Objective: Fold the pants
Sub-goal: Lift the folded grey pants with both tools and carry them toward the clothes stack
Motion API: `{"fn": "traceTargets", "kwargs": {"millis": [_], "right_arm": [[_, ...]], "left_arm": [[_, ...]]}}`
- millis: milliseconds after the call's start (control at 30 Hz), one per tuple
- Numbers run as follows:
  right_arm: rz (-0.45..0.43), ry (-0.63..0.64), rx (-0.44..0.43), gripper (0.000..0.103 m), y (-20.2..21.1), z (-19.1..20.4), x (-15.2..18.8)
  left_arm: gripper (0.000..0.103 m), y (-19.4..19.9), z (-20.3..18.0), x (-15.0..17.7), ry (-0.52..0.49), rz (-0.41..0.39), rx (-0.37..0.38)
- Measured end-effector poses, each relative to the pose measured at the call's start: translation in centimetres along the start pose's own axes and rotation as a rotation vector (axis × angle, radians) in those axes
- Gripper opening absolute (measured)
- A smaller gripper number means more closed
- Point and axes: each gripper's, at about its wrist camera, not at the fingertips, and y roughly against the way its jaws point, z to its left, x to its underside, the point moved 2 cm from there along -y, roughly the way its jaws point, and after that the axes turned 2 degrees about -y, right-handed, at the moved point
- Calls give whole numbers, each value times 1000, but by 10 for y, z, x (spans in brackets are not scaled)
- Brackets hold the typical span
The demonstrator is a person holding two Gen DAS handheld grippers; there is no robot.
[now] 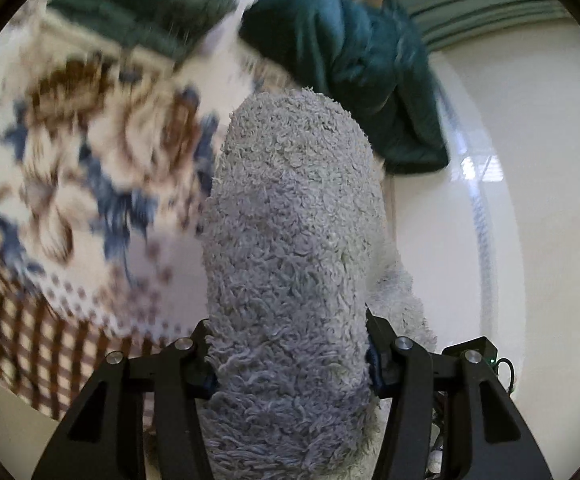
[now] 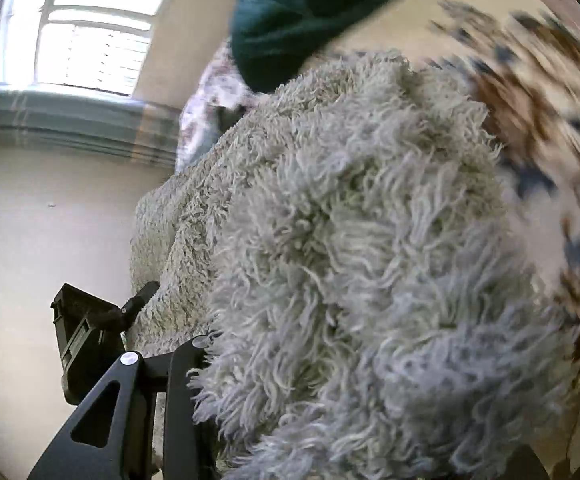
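Observation:
The grey fluffy pants (image 1: 290,240) fill the middle of the left wrist view. My left gripper (image 1: 290,364) is shut on a thick fold of them, and the fabric hides its fingertips. In the right wrist view the same fluffy pants (image 2: 350,260) bulge over my right gripper (image 2: 290,380). Only its left finger (image 2: 182,392) shows, pressed against the fabric. The right finger is hidden, so the grip cannot be read. The other gripper (image 2: 90,332) shows at the lower left, holding the far end of the pants.
A floral bedspread (image 1: 90,180) with brown and blue flowers lies under the pants. Dark teal garments (image 1: 350,64) sit at the far side, and one also shows in the right wrist view (image 2: 282,20). A window (image 2: 90,28) and a pale wall (image 1: 550,200) lie beyond.

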Motion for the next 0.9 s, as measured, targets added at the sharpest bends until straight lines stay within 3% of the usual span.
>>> {"fn": "traceTargets", "kwargs": {"millis": [233, 467, 667, 833, 867, 900], "right_arm": [[-62, 59, -35, 39, -66, 134, -68], [-119, 79, -57, 39, -195, 235, -140], [-102, 97, -27, 39, -302, 254, -174], [-40, 115, 47, 41, -359, 230, -167], [-5, 122, 87, 43, -371, 221, -160], [13, 123, 115, 51, -388, 224, -171]], "left_arm": [[50, 71, -6, -145, -18, -106, 38], [50, 108, 48, -335, -78, -158, 35], [50, 85, 133, -456, -46, -167, 21], [51, 40, 211, -502, -2, -117, -29], [52, 31, 225, -505, 7, -96, -46], [54, 29, 235, -510, 15, -81, -56]]}}
